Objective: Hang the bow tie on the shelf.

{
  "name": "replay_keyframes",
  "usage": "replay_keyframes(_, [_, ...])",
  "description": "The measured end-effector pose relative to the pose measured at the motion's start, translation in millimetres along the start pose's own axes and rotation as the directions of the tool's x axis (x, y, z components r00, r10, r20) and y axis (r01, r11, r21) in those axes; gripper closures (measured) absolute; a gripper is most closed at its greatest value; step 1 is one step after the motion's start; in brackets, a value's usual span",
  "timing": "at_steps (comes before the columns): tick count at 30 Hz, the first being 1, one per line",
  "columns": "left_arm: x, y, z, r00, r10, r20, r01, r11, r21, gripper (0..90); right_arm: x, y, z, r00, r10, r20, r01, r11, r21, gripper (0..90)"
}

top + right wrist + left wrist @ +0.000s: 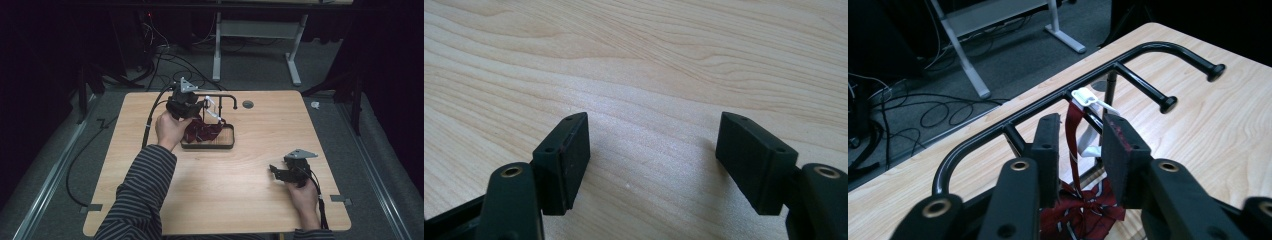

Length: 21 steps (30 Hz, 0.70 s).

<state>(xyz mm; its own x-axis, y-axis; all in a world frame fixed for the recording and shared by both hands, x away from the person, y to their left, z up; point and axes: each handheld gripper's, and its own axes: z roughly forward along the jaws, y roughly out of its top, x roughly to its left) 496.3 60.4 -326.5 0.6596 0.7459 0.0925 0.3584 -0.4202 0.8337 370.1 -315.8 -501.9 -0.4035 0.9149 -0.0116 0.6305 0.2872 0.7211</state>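
A black metal rack (222, 96) with short pegs stands over a dark tray (227, 145) at the middle back of the table. A dark red bow tie (202, 131) hangs from the rack (1048, 100) by a thin strap and a white clip (1085, 96), and its bow (1083, 210) lies low by the tray. My left gripper (200, 107) is at the rack. In its own view the left gripper (1082, 131) has its jaws apart on either side of the strap, with gaps at both pads. My right gripper (274, 170) rests near the front right. In its own view the right gripper (651, 135) is open over bare wood.
A round grommet hole (247, 104) sits in the table just right of the rack. Beyond the table's far edge, a white desk frame (257, 30) and loose cables (165, 55) lie on the grey floor. Bare wood spreads between the tray and the right gripper.
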Motion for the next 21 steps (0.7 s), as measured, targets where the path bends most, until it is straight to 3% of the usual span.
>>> replay_keyframes(7, [3.2, -6.0, -7.3, 0.9996, -0.024, 0.013, 0.025, 0.9995, -0.017, 65.2, 0.0, 0.0, 0.0, 1.0000, 0.000, 0.001, 0.000, 1.000, 0.000, 31.2])
replay_keyframes(12, [4.3, -9.2, -12.7, 0.9995, -0.032, -0.002, 0.032, 0.9992, -0.022, 61.1, 0.2, 0.0, -0.1, 1.0000, 0.002, 0.001, -0.002, 1.000, 0.001, 31.2])
replay_keyframes(21, [4.7, -12.0, -19.3, 0.9996, -0.025, -0.012, 0.025, 0.9994, -0.026, 56.0, 0.3, 0.0, -0.1, 1.0000, 0.002, 0.001, -0.002, 1.000, 0.002, 31.2])
